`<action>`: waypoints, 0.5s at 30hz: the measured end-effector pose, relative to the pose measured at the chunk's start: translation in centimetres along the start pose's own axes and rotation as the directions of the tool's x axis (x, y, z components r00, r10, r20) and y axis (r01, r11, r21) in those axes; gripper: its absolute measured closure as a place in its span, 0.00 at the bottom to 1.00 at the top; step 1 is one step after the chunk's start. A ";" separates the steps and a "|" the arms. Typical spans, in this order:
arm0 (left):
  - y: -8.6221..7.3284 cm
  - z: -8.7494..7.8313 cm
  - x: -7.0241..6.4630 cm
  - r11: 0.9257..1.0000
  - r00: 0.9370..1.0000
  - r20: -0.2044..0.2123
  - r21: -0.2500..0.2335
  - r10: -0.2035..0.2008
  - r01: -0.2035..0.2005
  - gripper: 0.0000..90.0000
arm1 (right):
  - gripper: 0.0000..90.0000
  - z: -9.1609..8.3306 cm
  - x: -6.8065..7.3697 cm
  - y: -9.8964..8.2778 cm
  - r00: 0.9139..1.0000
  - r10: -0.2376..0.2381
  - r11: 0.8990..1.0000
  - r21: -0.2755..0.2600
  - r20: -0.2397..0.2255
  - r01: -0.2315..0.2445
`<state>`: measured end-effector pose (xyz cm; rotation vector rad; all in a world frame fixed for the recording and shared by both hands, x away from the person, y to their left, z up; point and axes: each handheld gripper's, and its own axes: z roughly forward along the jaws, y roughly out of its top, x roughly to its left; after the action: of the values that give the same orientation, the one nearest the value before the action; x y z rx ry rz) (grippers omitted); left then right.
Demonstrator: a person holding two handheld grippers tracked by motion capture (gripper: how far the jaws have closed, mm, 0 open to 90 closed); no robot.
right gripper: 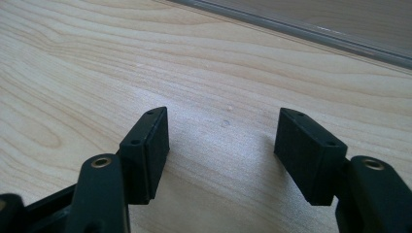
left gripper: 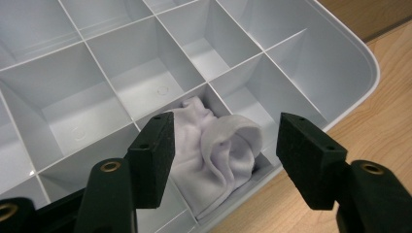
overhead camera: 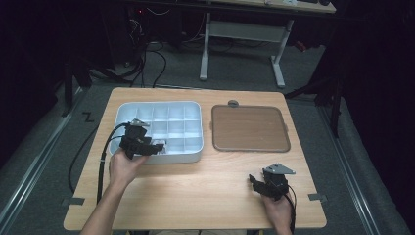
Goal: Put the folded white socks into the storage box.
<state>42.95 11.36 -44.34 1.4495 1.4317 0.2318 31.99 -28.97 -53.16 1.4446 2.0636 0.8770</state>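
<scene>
A white divided tray [overhead camera: 195, 105] sits on the left half of the wooden table [overhead camera: 195, 191]. In the left gripper view a crumpled white cloth [left gripper: 214, 160] lies in a compartment along the tray's rim [left gripper: 359, 63], on the side nearest the person. My left gripper [overhead camera: 159, 146] [left gripper: 227, 124] hovers over that compartment with its jaws apart on either side of the cloth, the pads clear of it. My right gripper [overhead camera: 254, 181] [right gripper: 223, 116] rests low at the front right of the table, open over bare wood.
A flat brown lid-like panel [overhead camera: 249, 128] with a grey rim lies right of the tray, and a small grey tab [overhead camera: 233, 103] sits at its far edge. The tray's other compartments look empty. Cables and desk legs stand on the floor beyond the table.
</scene>
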 end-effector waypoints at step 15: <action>0.5 -2.0 1.0 0.998 0.999 0.013 -0.051 -0.045 0.045 0.44 | 0.42 0.0 0.0 0.0 1.000 0.001 1.000 0.000 0.001 -0.001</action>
<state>42.00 13.34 -43.61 1.3734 1.4372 0.2296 31.99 -28.97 -53.16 1.4464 2.0621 0.8768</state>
